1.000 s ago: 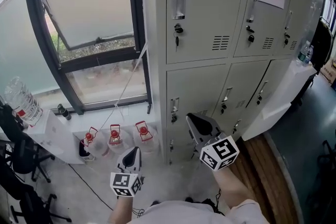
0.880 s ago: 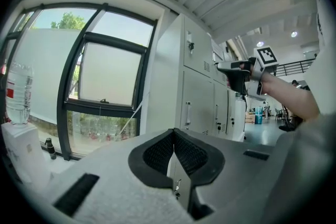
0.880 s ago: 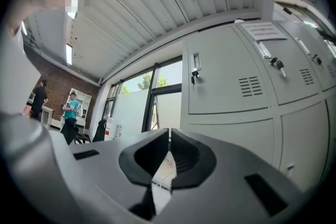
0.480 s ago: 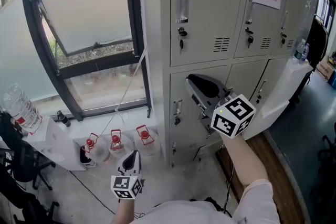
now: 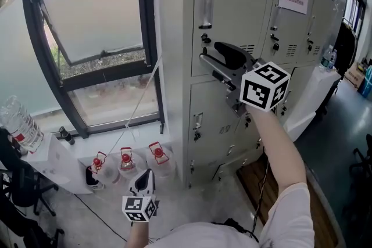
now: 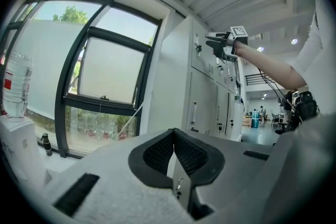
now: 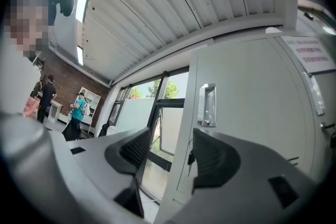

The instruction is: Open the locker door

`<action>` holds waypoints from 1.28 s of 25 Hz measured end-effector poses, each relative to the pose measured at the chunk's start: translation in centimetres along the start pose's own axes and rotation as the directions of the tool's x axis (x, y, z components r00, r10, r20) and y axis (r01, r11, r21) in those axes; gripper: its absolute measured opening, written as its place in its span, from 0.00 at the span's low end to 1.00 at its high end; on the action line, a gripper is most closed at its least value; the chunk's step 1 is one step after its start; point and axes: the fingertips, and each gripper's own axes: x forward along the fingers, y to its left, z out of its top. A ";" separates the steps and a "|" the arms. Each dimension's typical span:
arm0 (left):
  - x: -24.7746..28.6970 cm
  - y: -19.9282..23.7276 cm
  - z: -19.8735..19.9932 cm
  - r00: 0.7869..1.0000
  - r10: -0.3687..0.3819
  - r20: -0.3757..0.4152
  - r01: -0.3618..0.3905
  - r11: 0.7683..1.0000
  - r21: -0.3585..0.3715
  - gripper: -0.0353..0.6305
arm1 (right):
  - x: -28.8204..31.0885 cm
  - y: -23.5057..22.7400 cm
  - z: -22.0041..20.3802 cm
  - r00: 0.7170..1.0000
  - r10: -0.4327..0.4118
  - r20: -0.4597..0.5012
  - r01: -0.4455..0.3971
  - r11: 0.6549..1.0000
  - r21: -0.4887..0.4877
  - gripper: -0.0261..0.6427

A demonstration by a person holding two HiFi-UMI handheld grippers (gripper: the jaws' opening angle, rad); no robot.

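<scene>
Reaching up to the shut top-left locker door (image 5: 229, 3) with the right gripper (image 5: 209, 52).
Its forearm (image 5: 279, 148) slopes up from the person's body, and the gripper points nearly level at the door, just beside the lock (image 5: 205, 39) under the handle (image 5: 206, 10). Its jaws have just been opening and stand wide apart, clamped on nothing. The left gripper (image 5: 148, 172) hangs low near the body, aimed towards the water jugs (image 5: 125, 157) below the window, jaws together and empty.
</scene>
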 end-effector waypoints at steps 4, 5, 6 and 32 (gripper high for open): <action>-0.2 0.5 0.2 1.000 0.002 0.003 -0.002 1.000 -0.007 0.07 | 2.2 -1.1 2.3 0.999 0.009 -0.033 -0.010 1.000 -0.013 0.38; -0.2 0.6 0.3 1.000 0.004 0.006 -0.003 1.000 -0.007 0.07 | 2.8 -1.4 2.7 0.999 0.005 -0.043 -0.006 1.000 -0.022 0.38; -0.2 0.8 0.5 1.000 0.005 0.010 -0.005 1.000 -0.007 0.07 | 3.3 -1.8 3.1 0.999 -0.005 -0.052 0.003 0.999 -0.033 0.38; -1.5 2.4 -0.2 1.000 0.031 -0.001 -0.031 0.999 -0.027 0.06 | 7.4 -4.4 2.6 0.988 -0.103 -0.115 0.096 0.993 -0.063 0.38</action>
